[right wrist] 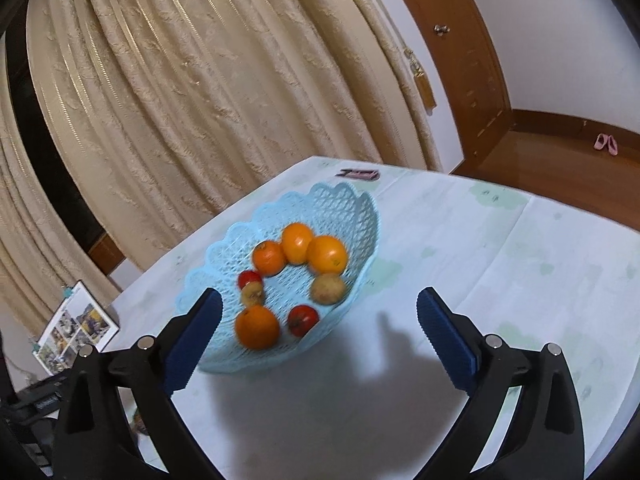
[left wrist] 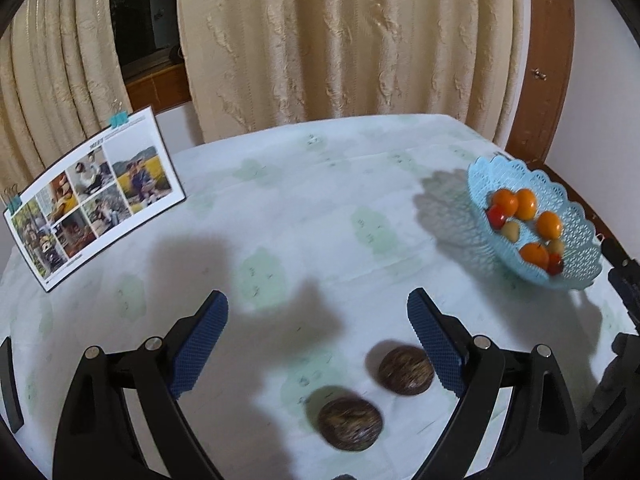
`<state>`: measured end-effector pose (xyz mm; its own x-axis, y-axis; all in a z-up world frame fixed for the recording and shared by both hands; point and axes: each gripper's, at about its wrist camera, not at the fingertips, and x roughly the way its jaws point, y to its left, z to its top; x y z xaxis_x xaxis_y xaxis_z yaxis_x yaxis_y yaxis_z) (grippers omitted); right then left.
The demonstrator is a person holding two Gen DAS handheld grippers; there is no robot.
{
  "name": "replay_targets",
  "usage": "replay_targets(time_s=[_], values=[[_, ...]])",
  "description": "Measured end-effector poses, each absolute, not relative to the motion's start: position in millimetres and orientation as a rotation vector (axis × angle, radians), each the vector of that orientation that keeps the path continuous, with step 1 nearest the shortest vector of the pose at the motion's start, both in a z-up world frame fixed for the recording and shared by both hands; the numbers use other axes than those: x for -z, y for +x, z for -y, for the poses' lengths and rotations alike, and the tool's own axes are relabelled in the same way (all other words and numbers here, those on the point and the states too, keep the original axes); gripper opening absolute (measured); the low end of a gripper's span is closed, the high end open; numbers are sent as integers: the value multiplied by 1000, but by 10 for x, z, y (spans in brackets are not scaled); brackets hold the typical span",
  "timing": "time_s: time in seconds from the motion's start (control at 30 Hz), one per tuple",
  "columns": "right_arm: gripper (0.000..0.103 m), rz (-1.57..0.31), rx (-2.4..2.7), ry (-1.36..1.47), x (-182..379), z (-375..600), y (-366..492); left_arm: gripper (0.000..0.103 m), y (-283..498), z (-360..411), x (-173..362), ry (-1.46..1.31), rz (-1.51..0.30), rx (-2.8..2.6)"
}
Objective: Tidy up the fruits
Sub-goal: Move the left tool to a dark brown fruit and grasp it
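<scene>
A light blue lattice basket (left wrist: 576, 216) (right wrist: 348, 216) stands on the table and holds several oranges (right wrist: 327, 254), small red fruits (right wrist: 302, 320) and yellowish fruits (right wrist: 328, 289). Two dark brown round fruits (left wrist: 406, 370) (left wrist: 350, 423) lie on the tablecloth, near the right finger of my left gripper (left wrist: 318, 312), which is open and empty above them. My right gripper (right wrist: 320, 308) is open and empty, just in front of the basket's near side.
A photo calendar (left wrist: 96, 196) (right wrist: 76, 328) stands at the table's left. A small pink and dark object (right wrist: 358, 174) lies at the far table edge. Cream curtains (left wrist: 340, 40) hang behind. The white patterned tablecloth (left wrist: 320, 200) covers the table.
</scene>
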<state>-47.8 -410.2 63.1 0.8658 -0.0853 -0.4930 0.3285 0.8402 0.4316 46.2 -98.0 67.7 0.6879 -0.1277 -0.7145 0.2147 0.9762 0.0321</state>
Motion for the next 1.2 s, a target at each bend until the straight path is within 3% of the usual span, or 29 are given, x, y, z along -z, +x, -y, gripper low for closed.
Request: replay_targets(time_s=[1.07, 1.1, 1.17, 1.2], values=[[100, -652, -23, 317, -669, 3014, -360, 90, -26, 983, -128, 180, -905, 315], [100, -653, -24, 317, -668, 3015, -360, 89, -20, 1000, -107, 185, -908, 316], [100, -653, -24, 317, -667, 3015, -361, 73, 4, 1010, -63, 186, -924, 320], [100, -653, -24, 316, -666, 3016, -360, 71, 19, 1011, -35, 183, -938, 323]])
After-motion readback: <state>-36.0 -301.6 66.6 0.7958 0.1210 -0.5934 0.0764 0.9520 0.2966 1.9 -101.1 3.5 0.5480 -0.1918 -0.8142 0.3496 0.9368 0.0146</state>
